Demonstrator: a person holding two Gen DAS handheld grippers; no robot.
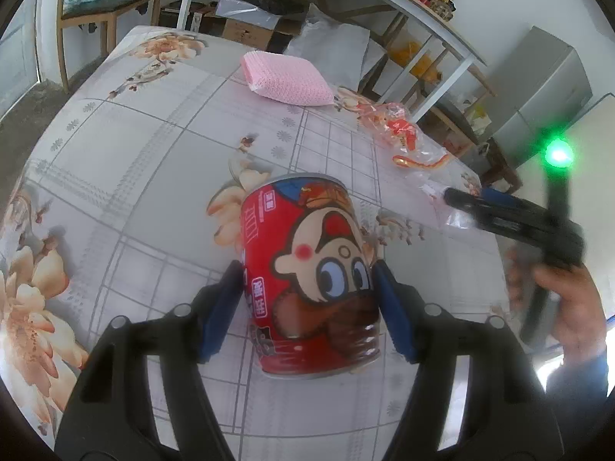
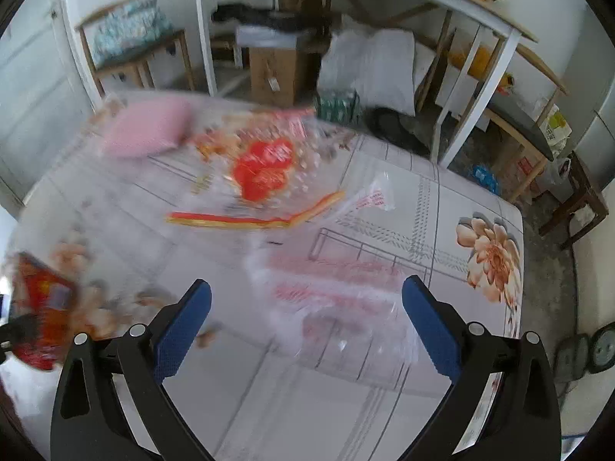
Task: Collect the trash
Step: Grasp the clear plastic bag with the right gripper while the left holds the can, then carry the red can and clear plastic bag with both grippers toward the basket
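Observation:
My left gripper (image 1: 307,299) is shut on a red can (image 1: 311,269) with a cartoon face, held over the flowered tablecloth (image 1: 153,153). The can shows blurred at the left edge of the right wrist view (image 2: 38,307). My right gripper (image 2: 307,319) is open, with a clear plastic bag with pink print (image 2: 338,299) lying between and just beyond its blue fingers. In the left wrist view the right gripper (image 1: 461,199) hovers at the table's right side. A crumpled clear wrapper with red and gold print (image 2: 265,173) lies further back; it also shows in the left wrist view (image 1: 399,130).
A pink cloth (image 1: 288,77) lies at the far side of the table; it is blurred in the right wrist view (image 2: 150,130). Behind the table stand a white shelf frame (image 1: 423,19), cardboard boxes (image 2: 273,69), a white sack (image 2: 369,65) and a wooden bench (image 1: 111,7).

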